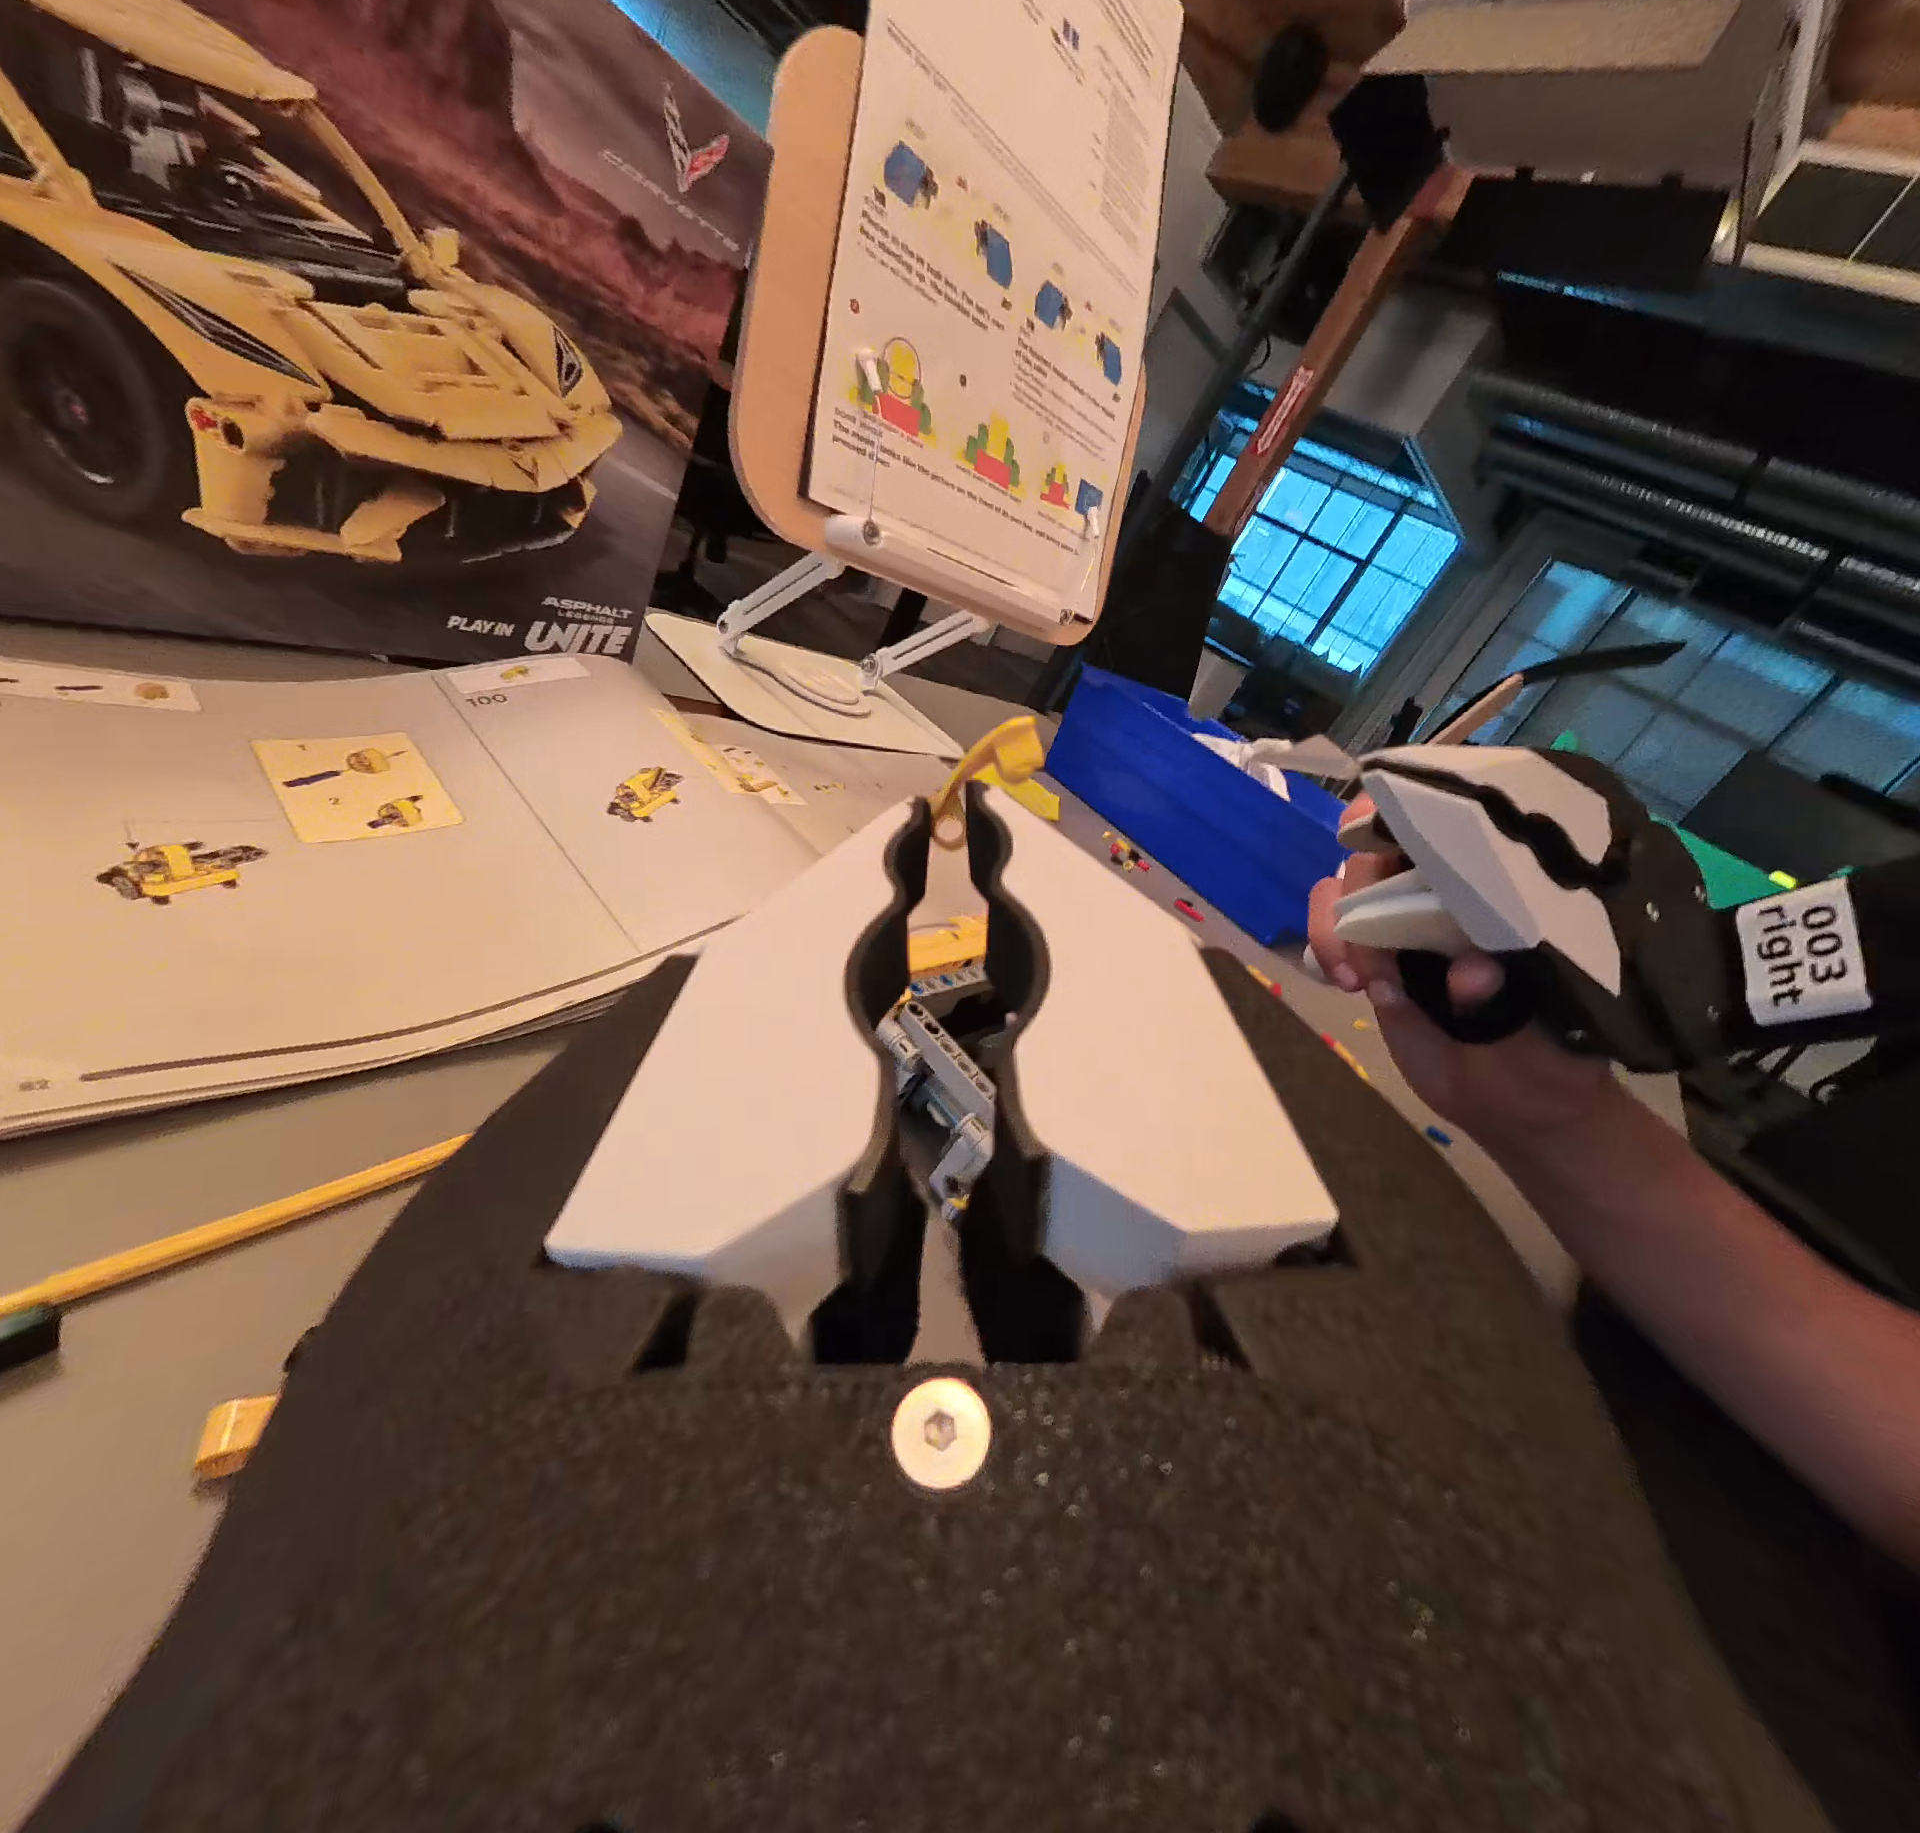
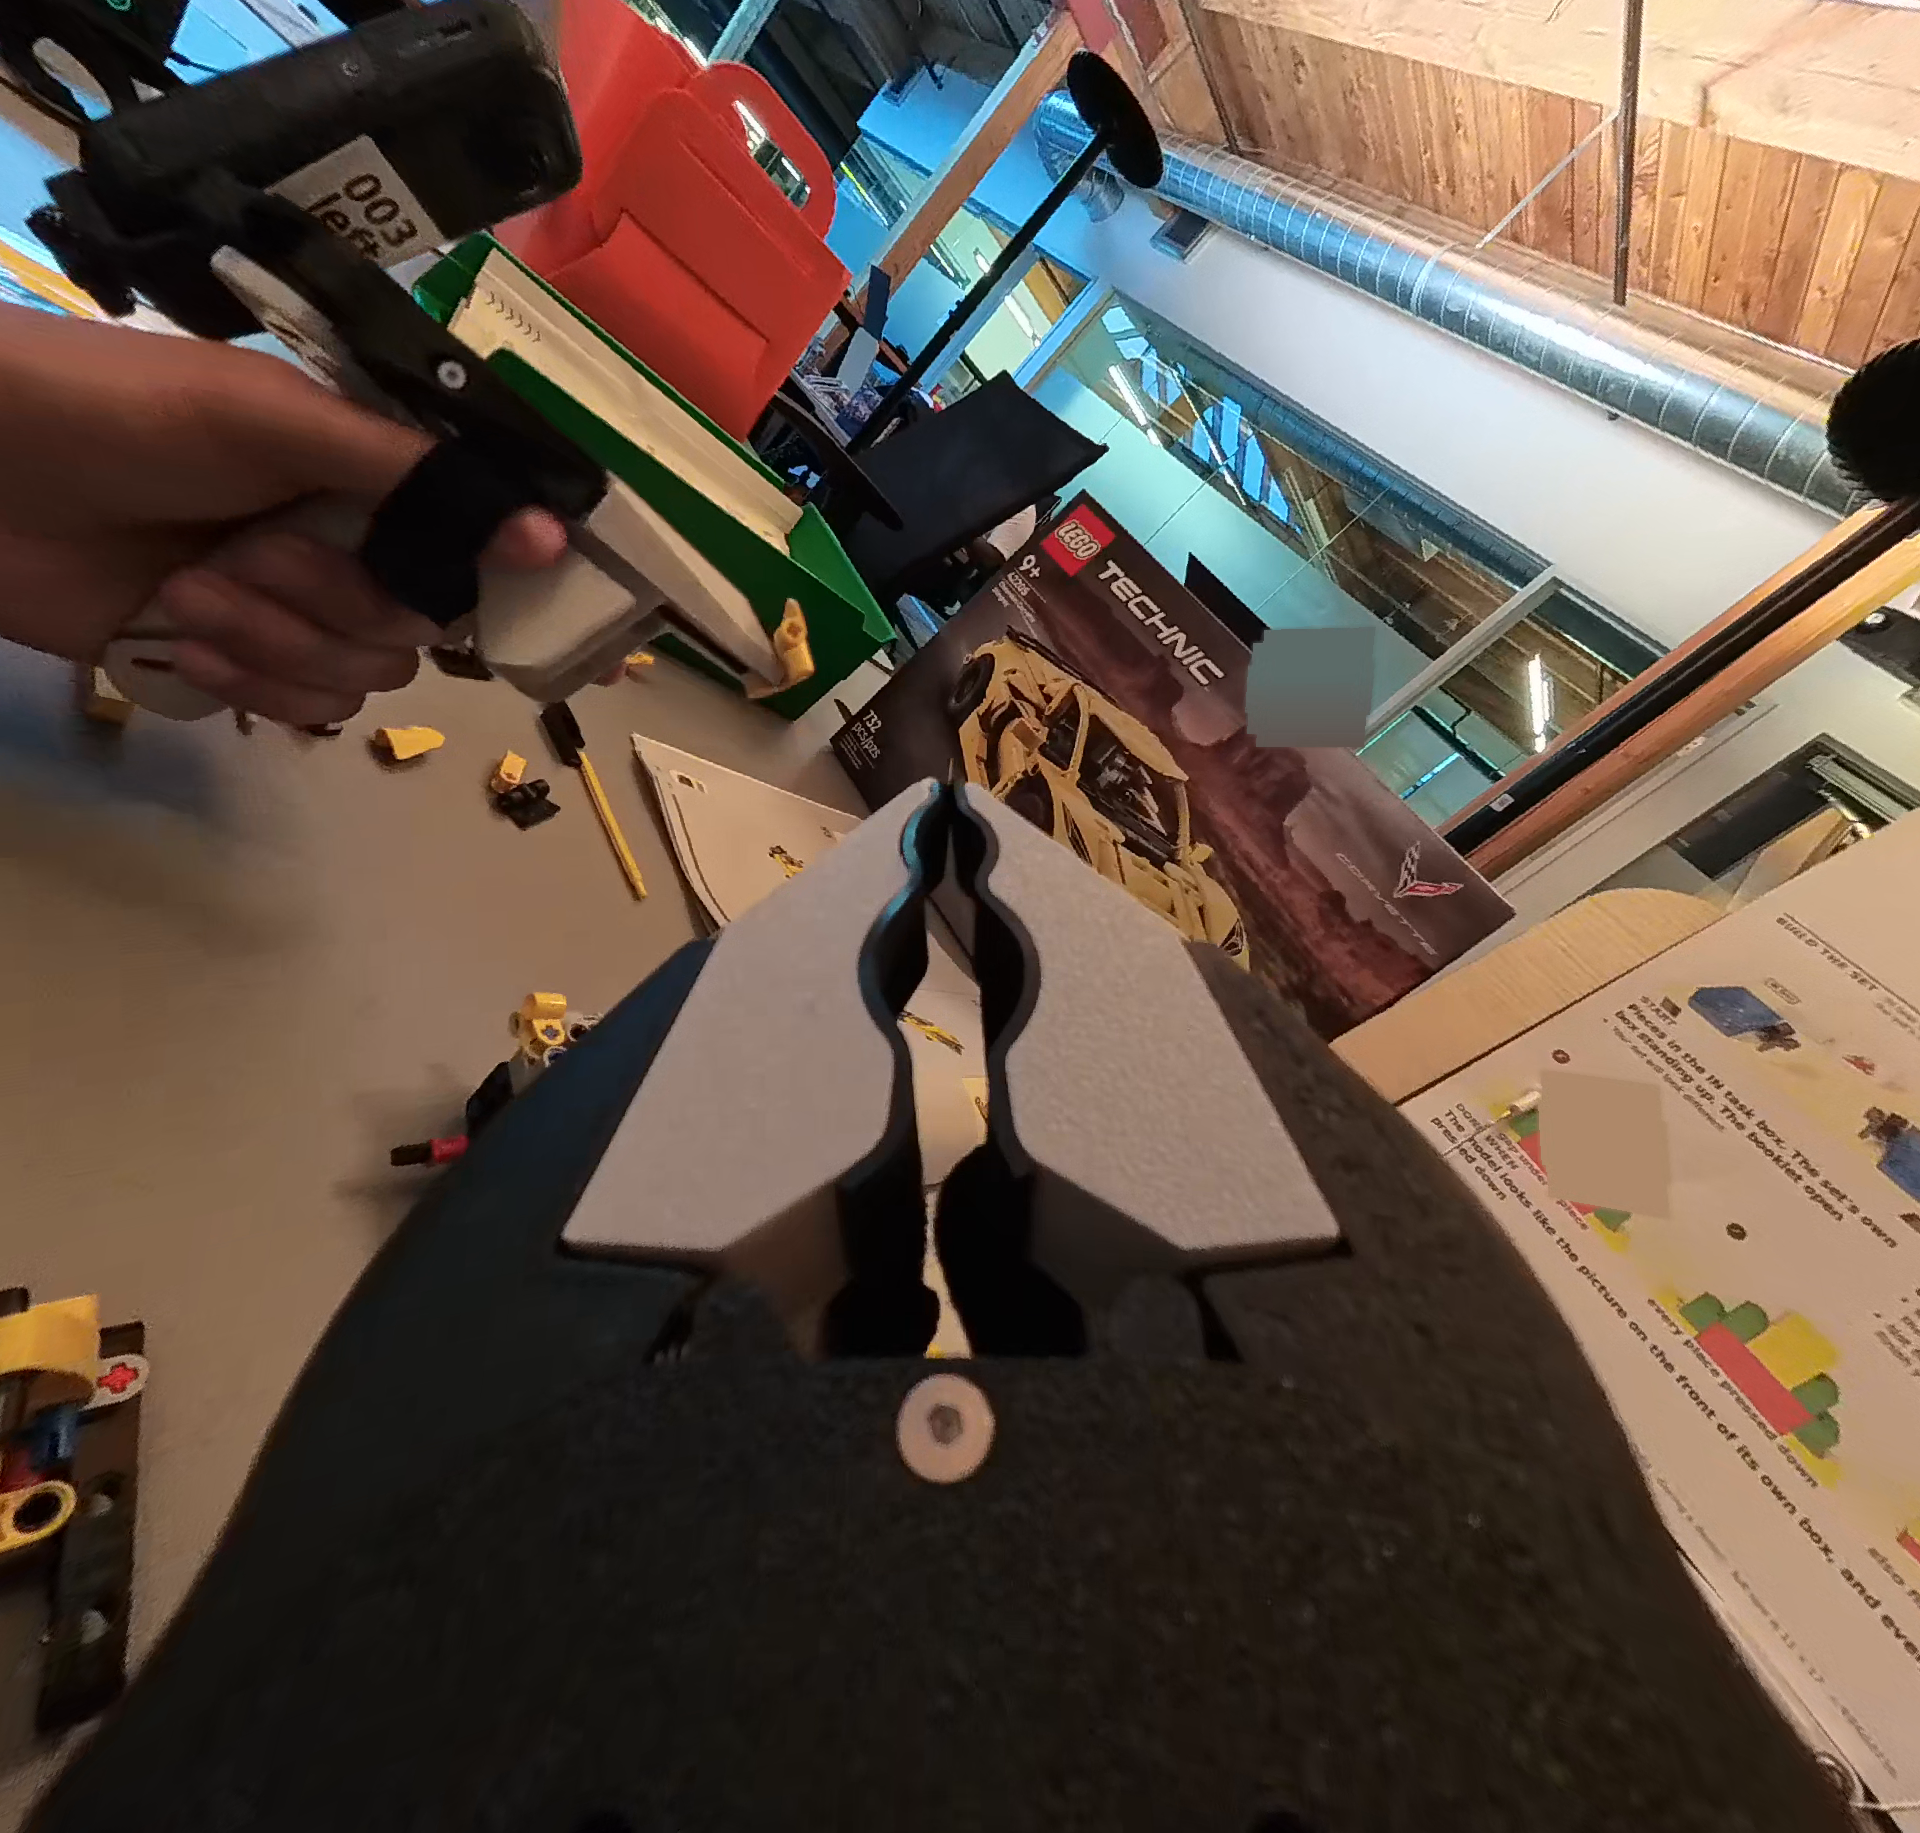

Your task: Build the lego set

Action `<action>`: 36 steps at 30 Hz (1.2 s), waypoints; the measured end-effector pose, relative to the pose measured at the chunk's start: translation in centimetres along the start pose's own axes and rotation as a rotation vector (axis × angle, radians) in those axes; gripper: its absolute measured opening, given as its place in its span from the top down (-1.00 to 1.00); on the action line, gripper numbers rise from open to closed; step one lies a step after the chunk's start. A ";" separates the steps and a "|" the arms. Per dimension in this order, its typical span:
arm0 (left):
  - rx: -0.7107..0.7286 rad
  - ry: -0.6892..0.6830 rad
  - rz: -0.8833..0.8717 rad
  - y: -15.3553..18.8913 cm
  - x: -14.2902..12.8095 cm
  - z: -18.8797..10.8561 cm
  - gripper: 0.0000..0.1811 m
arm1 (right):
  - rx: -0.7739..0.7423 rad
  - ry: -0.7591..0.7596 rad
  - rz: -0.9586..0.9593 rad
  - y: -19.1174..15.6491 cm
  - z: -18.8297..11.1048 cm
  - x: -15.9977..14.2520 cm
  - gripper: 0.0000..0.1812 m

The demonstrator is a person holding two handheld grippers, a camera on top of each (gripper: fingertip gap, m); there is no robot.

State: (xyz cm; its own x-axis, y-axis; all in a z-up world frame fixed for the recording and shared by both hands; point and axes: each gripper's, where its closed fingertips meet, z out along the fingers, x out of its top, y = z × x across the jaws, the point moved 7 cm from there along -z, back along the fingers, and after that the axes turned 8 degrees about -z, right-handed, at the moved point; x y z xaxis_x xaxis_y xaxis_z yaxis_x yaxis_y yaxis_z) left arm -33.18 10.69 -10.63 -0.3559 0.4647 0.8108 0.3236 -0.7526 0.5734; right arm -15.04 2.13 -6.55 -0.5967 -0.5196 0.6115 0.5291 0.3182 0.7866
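left gripper (image 1: 951, 807) clenched on small curved yellow plastic lego piece (image 1: 992, 760) lifted above open grey instruction booklet (image 1: 312, 848), right gripper (image 2: 948, 796) pinched together with nothing in it, right of booklet, loose lego pieces (image 2: 520, 781) on grey table (image 2: 260, 952) near booklet

Above me runs a wood-plank ceiling (image 2: 1558, 48) with a silver ribbed duct (image 2: 1455, 287); gridded windows (image 1: 1340, 557) glow blue beyond my grey table (image 2: 260, 952).
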 end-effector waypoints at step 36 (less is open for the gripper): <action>0.563 -0.867 0.191 4.2 -10.5 -5.3 0.93 | 0.001 -0.044 -0.029 0.3 -0.1 -0.8 1.00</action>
State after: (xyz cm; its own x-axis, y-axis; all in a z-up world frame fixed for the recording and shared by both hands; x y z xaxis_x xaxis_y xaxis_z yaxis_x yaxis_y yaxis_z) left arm -32.73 0.16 -17.34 0.4211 0.7035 0.5725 0.7484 -0.6261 0.2189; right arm -14.30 2.56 -6.82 -0.6379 -0.4930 0.5916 0.5106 0.3043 0.8042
